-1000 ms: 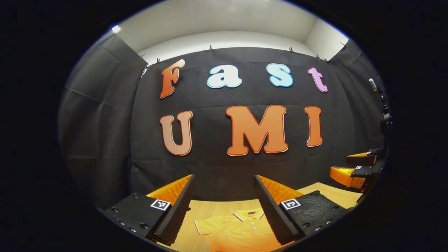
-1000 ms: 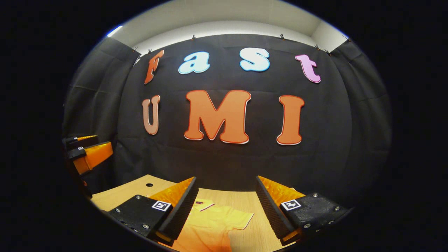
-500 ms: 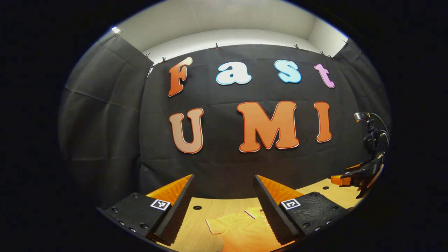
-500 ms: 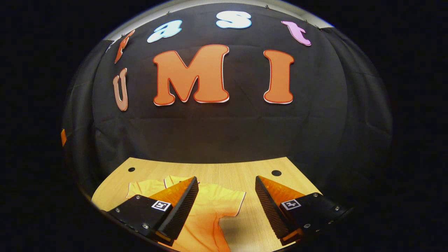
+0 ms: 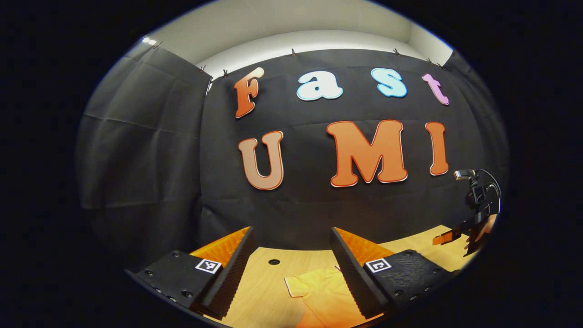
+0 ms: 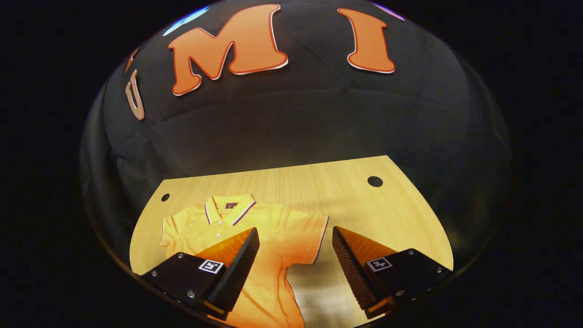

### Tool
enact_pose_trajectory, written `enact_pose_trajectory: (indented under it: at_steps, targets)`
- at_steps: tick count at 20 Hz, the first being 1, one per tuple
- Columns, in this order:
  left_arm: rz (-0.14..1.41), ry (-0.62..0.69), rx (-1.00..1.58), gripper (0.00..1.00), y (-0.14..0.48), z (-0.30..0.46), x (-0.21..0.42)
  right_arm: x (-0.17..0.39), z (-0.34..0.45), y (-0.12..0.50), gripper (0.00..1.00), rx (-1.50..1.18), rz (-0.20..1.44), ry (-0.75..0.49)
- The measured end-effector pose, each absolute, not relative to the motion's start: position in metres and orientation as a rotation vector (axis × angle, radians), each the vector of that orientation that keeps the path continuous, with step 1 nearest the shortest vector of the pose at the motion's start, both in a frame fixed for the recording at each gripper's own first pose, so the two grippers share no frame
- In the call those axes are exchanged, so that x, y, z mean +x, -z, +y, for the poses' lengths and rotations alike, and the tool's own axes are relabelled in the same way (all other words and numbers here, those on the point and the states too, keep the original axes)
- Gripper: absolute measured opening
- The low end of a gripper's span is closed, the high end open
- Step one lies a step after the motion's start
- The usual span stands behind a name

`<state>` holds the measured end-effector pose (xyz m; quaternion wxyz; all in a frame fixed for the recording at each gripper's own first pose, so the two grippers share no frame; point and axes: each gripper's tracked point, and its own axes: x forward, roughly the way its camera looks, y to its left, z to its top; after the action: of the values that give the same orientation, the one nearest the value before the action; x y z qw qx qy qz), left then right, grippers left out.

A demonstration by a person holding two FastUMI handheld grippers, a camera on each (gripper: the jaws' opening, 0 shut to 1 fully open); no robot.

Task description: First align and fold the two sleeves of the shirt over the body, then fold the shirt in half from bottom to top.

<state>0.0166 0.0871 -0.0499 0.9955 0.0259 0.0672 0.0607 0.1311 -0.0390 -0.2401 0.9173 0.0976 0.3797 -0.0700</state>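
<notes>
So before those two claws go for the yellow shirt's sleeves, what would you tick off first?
1. Shirt lies flat on the table, collar away: ok.
2. Sleeves spread out, unfolded: ok.
3. Right gripper open, nothing held: ok.
4. Left gripper open, nothing held: ok.
5. Right gripper lined up with its sleeve edge: ok, the hem sits between the fingers.
6. Bottom hem flat: cannot tell, out of view.

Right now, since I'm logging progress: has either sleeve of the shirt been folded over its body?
No: in the right gripper view the shirt lies flat on the table, both sleeves spread outward.
</notes>
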Motion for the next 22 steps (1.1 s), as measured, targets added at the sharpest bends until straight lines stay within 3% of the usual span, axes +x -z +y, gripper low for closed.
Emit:
enact_pose_trajectory:
  at_steps: [11,22]
  targets:
    - [0.170,-0.173,0.097,0.99,0.054,0.085,0.015,0.151,-0.053,0.324,0.95,0.337,1.086,0.134]
    - [0.166,-0.141,0.112,0.99,0.053,0.065,0.020,0.160,-0.052,0.404,0.90,0.403,1.340,0.132]
